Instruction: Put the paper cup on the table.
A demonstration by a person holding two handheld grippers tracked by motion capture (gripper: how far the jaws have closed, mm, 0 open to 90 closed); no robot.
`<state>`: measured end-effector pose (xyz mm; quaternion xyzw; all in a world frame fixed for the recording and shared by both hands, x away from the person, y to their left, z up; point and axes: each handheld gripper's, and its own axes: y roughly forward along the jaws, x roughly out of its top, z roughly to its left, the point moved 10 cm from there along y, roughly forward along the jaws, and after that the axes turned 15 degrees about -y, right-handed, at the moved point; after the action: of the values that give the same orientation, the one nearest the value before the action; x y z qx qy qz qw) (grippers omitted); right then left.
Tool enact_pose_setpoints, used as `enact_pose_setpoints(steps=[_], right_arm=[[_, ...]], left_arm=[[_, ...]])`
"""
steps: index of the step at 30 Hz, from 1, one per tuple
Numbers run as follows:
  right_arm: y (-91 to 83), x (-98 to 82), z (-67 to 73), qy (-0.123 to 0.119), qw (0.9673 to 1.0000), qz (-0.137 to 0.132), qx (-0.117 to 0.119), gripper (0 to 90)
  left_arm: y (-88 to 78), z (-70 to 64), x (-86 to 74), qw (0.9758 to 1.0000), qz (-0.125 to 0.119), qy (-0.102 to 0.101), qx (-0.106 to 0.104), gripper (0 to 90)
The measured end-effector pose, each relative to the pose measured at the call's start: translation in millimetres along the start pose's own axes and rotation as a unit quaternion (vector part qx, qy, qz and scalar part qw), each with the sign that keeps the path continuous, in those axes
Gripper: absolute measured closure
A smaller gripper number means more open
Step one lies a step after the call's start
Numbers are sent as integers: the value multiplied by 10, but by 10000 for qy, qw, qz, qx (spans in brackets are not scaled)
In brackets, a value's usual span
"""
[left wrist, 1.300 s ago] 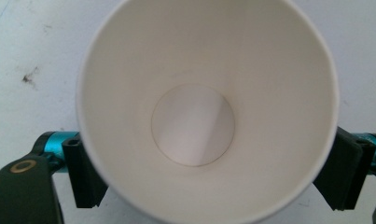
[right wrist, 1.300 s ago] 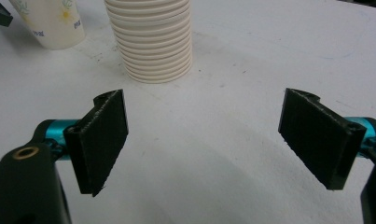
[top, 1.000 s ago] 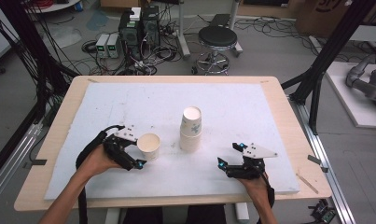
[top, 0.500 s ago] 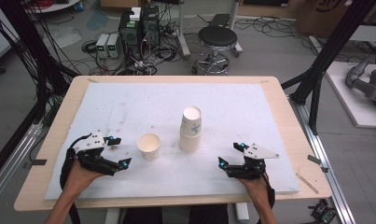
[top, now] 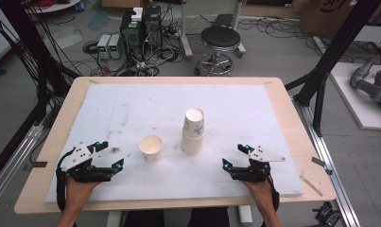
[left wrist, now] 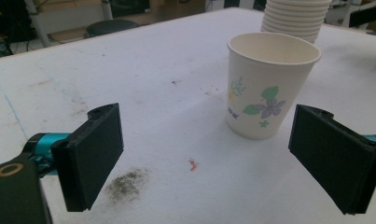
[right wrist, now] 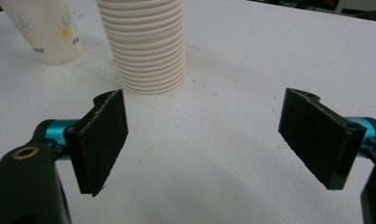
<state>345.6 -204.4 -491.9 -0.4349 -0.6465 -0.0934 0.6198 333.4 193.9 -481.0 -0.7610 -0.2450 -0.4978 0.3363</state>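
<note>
- Cups: one single paper cup [top: 151, 148] stands upright and empty on the white mat [top: 131, 109], beside one nested cup stack [top: 194, 131].
- Left gripper [top: 113, 157], jaws just opened wide, sits left of the single cup, holding nothing.
- Right gripper [top: 233, 158] rests with jaws apart, empty, near the stack.

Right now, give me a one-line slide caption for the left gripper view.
Open left gripper facing a lone floral paper cup, upright on the white mat, cup stack behind it.
</note>
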Motion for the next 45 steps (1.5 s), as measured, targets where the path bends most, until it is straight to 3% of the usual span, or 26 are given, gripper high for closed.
enact_pose_setpoints(steps=[6, 8, 15, 21, 35, 45], right_arm=[[-15, -1, -23, 126, 9999, -45, -88, 159], [-29, 1, -48, 182, 9997, -117, -150, 159], [-29, -1, -44, 171, 9996, -99, -178, 159], [-30, 0, -41, 170, 9996, -102, -183, 159], [-25, -1, -39, 133, 9997, -107, -153, 159], [-26, -2, -32, 128, 9997, -87, -163, 159]], left_arm=[[-22, 125, -60, 9994, -137, -77, 305, 103], [-34, 149, -53, 9993, -177, -179, 286, 103], [-38, 138, -60, 9993, -201, -99, 289, 105], [-82, 163, -32, 9985, -413, -290, 222, 111], [-69, 139, -44, 9988, -372, -140, 271, 111], [-75, 146, -41, 9988, -382, -201, 224, 111]])
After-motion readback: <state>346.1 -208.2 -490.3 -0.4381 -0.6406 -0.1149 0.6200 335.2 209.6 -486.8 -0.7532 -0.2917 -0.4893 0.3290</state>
